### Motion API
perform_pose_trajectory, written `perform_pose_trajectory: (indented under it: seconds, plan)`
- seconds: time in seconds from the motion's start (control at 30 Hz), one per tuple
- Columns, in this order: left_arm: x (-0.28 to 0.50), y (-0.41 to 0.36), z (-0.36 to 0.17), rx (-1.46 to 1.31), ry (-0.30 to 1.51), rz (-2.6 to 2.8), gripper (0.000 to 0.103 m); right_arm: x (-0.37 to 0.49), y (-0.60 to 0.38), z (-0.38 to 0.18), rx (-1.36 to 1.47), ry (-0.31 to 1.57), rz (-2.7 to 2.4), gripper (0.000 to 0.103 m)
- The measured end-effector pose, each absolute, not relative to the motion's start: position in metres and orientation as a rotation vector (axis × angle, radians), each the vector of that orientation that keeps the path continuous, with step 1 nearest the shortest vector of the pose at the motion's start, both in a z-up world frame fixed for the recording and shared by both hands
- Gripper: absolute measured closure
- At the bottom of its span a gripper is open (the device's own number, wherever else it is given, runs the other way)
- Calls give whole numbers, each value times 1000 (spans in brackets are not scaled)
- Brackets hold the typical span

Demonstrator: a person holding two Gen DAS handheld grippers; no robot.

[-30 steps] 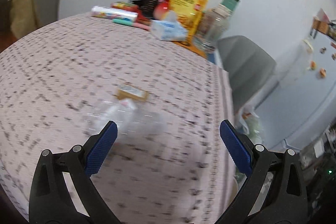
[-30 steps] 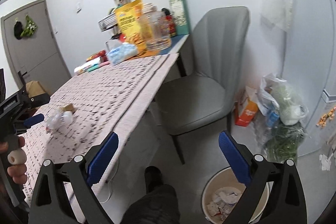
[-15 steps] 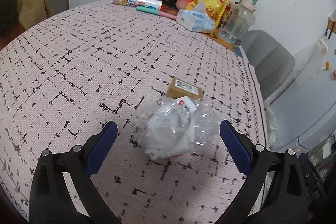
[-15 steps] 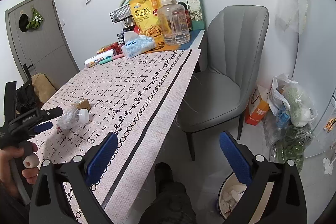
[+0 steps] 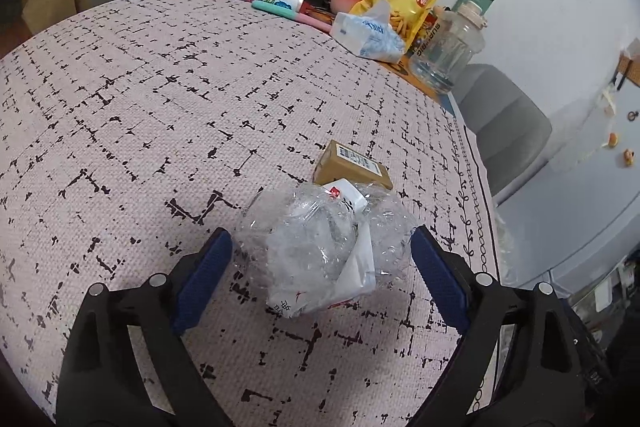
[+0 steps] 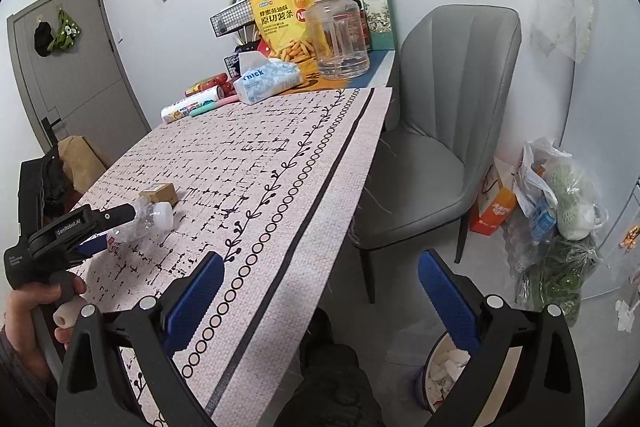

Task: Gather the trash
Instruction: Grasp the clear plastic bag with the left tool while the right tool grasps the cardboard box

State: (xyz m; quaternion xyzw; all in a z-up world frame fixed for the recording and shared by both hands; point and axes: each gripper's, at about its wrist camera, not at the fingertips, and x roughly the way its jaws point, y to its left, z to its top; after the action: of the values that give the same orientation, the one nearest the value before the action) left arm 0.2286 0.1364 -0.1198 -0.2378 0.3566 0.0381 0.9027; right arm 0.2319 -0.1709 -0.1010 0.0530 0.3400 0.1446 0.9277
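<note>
A crushed clear plastic bottle (image 5: pixel 324 247) with a white cap lies on the pink patterned tablecloth (image 5: pixel 160 107); it also shows in the right wrist view (image 6: pixel 140 219). A small brown cardboard box (image 5: pixel 354 165) lies just behind it, also in the right wrist view (image 6: pixel 160 193). My left gripper (image 5: pixel 320 267) is open, its blue pads on either side of the bottle, not touching it; it shows in the right wrist view (image 6: pixel 94 231). My right gripper (image 6: pixel 320 291) is open and empty, past the table's edge above the floor. A white bin (image 6: pixel 444 375) with paper scraps stands on the floor below it.
A tissue pack (image 6: pixel 268 81), yellow snack bag (image 6: pixel 284 23), clear jug (image 6: pixel 340 35), wire baskets and tubes crowd the table's far end. A grey chair (image 6: pixel 436 147) stands beside the table. Plastic bags (image 6: pixel 560 195) and an orange carton (image 6: pixel 492 207) sit on the floor.
My left gripper has moved forward until its open jaws stand on either side of the bottle. My right gripper has shifted slightly, still open over the floor.
</note>
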Motion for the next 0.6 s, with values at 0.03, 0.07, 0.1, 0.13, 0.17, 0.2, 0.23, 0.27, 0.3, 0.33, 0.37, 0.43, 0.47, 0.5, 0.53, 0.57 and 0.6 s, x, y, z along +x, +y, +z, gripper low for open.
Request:
perform_pose_trajectory:
  seconds: [0.03, 0.07, 0.1, 0.13, 0.17, 0.2, 0.23, 0.27, 0.3, 0.33, 0.37, 0.43, 0.47, 0.5, 0.53, 0.57, 0.6]
  plan:
    - [228, 136, -120, -489, 736, 79, 14, 233, -169, -101, 109, 698, 301, 8]
    - [227, 136, -119, -488, 735, 77, 15, 233, -167, -100, 109, 698, 304, 8]
    - [225, 137, -119, -495, 729, 72, 18, 234, -164, -99, 109, 695, 311, 8]
    - [223, 138, -118, -497, 730, 75, 20, 234, -161, -97, 107, 692, 318, 8]
    - [221, 139, -117, -495, 730, 86, 21, 234, -157, -96, 104, 689, 326, 8]
    - [218, 141, -116, -495, 726, 97, 21, 235, -154, -95, 102, 687, 335, 8]
    - [216, 144, -115, -496, 722, 98, 21, 237, -152, -94, 100, 685, 342, 8]
    - [213, 146, -113, -496, 718, 99, 21, 238, -148, -93, 98, 683, 351, 8]
    - [210, 149, -112, -495, 714, 105, 21, 239, -143, -92, 93, 680, 362, 8]
    - [207, 152, -110, -495, 708, 111, 21, 240, -137, -91, 88, 678, 370, 8]
    - [203, 155, -108, -498, 700, 117, 21, 242, -131, -90, 85, 677, 381, 8]
    - [196, 162, -104, -508, 684, 129, 21, 244, -121, -89, 81, 676, 401, 8]
    - [192, 167, -102, -511, 677, 135, 21, 245, -115, -88, 75, 675, 411, 8]
    - [187, 172, -100, -516, 668, 146, 21, 246, -110, -86, 69, 673, 420, 8]
    - [185, 175, -99, -518, 664, 153, 21, 248, -104, -86, 63, 672, 431, 8]
    - [181, 180, -98, -522, 658, 165, 21, 249, -97, -85, 57, 670, 443, 8]
    - [178, 185, -97, -524, 653, 179, 21, 251, -91, -84, 52, 669, 453, 8]
